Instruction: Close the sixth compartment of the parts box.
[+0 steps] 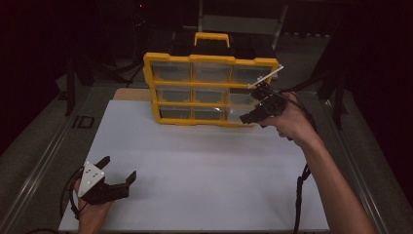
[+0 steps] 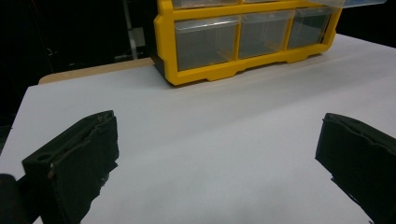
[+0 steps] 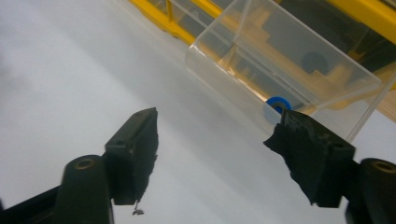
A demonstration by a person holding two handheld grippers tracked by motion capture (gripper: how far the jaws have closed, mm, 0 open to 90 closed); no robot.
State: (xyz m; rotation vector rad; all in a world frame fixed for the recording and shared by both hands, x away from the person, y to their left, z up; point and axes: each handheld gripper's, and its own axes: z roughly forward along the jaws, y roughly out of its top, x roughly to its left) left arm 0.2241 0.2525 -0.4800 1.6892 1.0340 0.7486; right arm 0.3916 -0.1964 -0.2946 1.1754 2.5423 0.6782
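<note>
Right tongs at the pulled-out drawer, left tongs idle.

My right gripper (image 1: 248, 117) sits at the lower right corner of the yellow organizer (image 1: 147, 73), jaws apart and gripping nothing. In the right gripper view the clear drawer (image 3: 261, 60) juts out just beyond the jaws, a small blue ring (image 3: 279, 103) lying inside near its front wall. My left gripper (image 1: 119, 168) rests low on the white table (image 1: 204, 165), jaws wide, well apart from the organizer.

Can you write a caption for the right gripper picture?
Open claw beside a pulled-out clear drawer holding a small blue ring.
</note>
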